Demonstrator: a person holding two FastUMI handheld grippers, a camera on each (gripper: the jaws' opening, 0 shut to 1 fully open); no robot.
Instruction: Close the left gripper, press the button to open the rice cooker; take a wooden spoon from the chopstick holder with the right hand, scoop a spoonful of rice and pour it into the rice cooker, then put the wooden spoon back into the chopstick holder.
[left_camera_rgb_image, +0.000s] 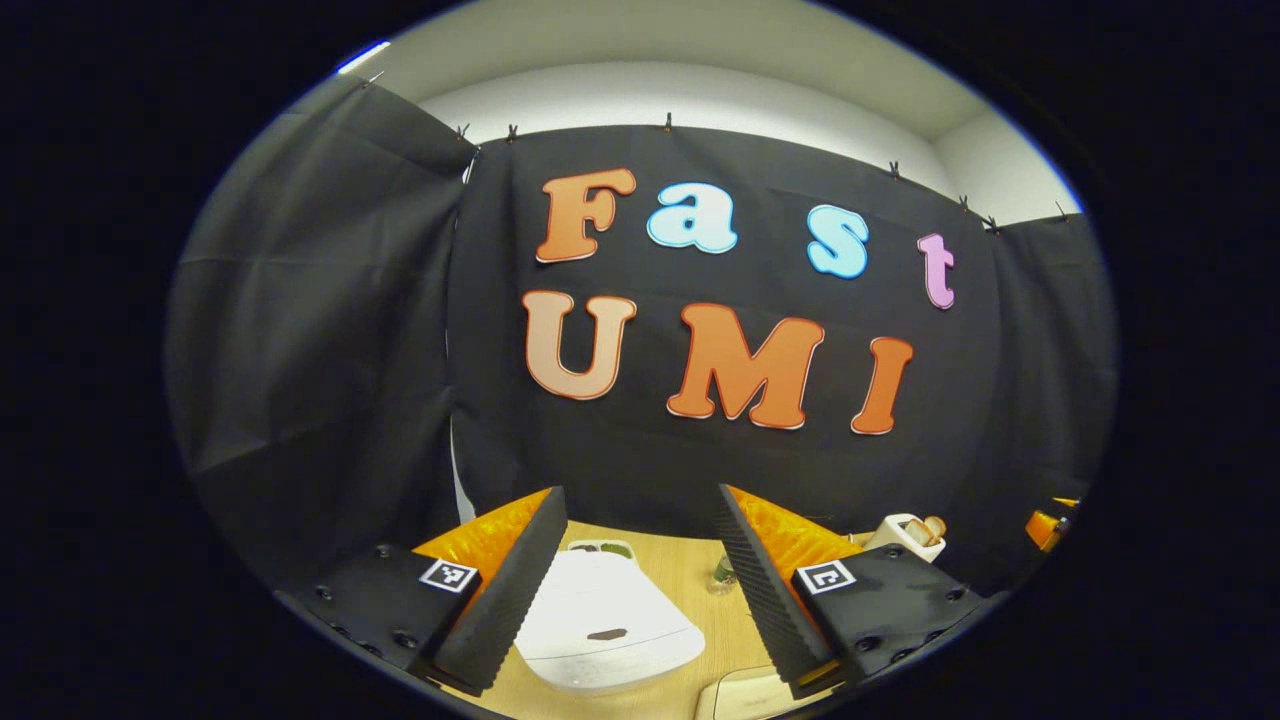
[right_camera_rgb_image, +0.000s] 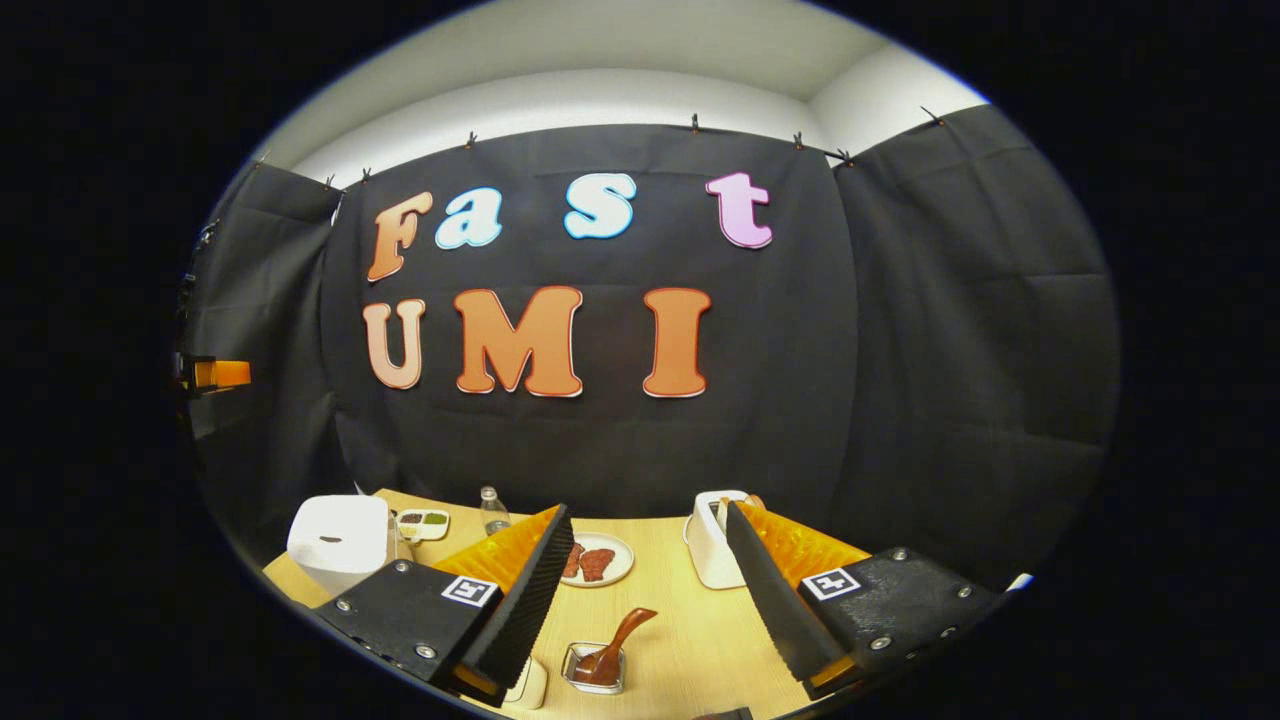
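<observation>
The left tool (left_camera_rgb_image: 640, 580) hangs with its fingers spread apart above the white rice cooker (left_camera_rgb_image: 608, 622), whose lid is down, on the wooden desk (left_camera_rgb_image: 735, 640). The right tool (right_camera_rgb_image: 645, 590) is likewise wide apart, holding nothing. Beyond it the white chopstick holder (right_camera_rgb_image: 712, 545) stands on the desk, near a plate of meat (right_camera_rgb_image: 598, 560). A brown spoon (right_camera_rgb_image: 618, 640) rests in a small square dish (right_camera_rgb_image: 592, 670).

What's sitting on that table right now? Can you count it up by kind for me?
Rice cooker: 1
Chopstick holder: 1
Bottle: 1
Plate of food: 1
Two-part sauce dish: 1
Small square dish with a spoon in it: 1
Total: 6
</observation>
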